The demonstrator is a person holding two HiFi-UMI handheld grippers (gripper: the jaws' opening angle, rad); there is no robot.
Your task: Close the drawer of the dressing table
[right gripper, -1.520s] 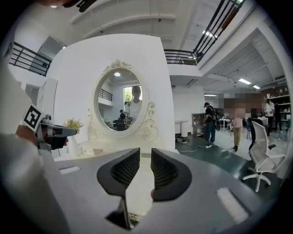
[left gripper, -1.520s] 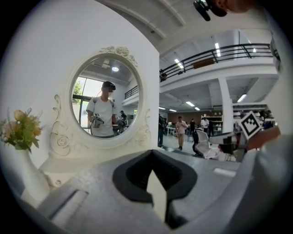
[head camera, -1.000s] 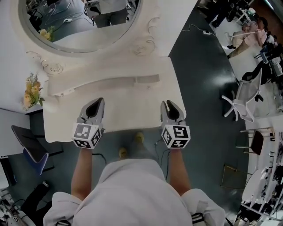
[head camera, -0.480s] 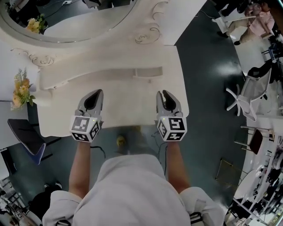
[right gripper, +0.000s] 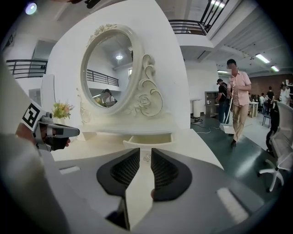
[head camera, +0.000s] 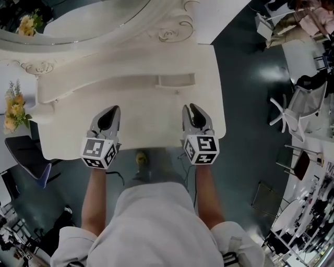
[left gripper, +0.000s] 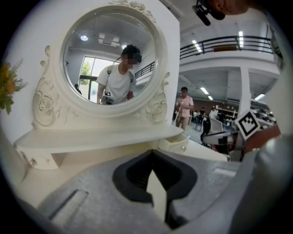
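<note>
Drawer open, both grippers short of it
The small drawer (right gripper: 149, 139) jutted from the dressing table (head camera: 130, 122), left to be pushed in; left gripper (left gripper: 152, 155) pinched shut and empty, right gripper (right gripper: 145, 154) barely parted, empty.

The drawer (head camera: 176, 81) juts from under the shelf (head camera: 115, 83), below the mirror (head camera: 78, 15).

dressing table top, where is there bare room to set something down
Bare: the tabletop between the left hand-held gripper and the right hand-held gripper, plus the strip left of the left one. Tighter at the back, where the open drawer juts out under the shelf.
</note>
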